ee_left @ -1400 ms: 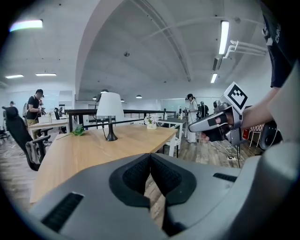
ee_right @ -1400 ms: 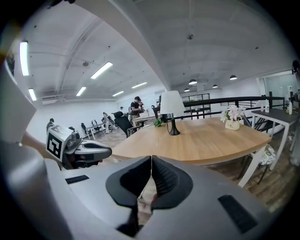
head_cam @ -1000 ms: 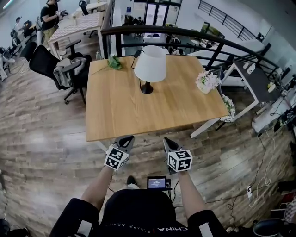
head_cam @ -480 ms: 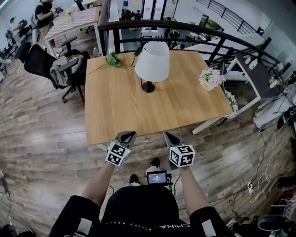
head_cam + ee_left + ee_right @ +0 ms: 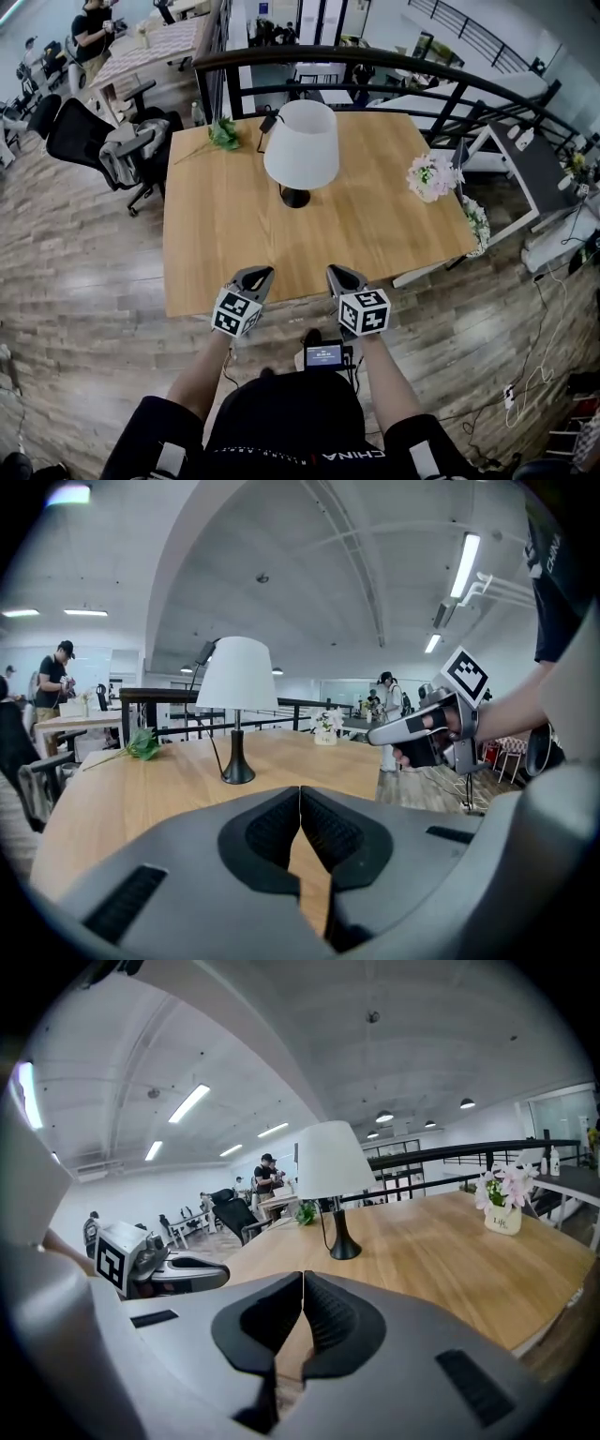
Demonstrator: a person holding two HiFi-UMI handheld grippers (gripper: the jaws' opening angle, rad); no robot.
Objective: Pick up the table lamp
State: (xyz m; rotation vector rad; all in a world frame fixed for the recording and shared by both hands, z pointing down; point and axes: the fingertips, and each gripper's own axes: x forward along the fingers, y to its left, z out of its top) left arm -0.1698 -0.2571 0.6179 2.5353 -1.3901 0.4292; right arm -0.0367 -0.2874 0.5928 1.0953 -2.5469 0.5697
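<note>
Nearest in, a small lit screen (image 5: 324, 355) sits at the person's waist, with both forearms reaching out past it. The left gripper (image 5: 256, 274) has its jaws pressed tight together, pads meeting in a thin seam with only bare wood showing below them. The right gripper (image 5: 337, 275) is the same, jaws closed on each other with nothing pinched. The two ride side by side, a gap between them, their tips over the near edge of the wooden table (image 5: 225, 244) and angled slightly down toward the far side.

Moving out across the tabletop, the near half is plain wood. Then comes the table lamp (image 5: 301, 145). It stands upright on the far half, roughly mid-width and ahead of both grippers, and neither one is touching it. It has a white shade on a slim black stem and a round black base, and a dark cord trails off toward the far edge.

Out to the right, close to the right edge, stands a small vase of pale flowers (image 5: 431, 176). At the far left corner lies a green sprig (image 5: 223, 134). Beyond the table runs a dark railing (image 5: 375, 64). Off to the left there's a black office chair (image 5: 94, 141), and a person (image 5: 94, 28) stands by a far desk.
</note>
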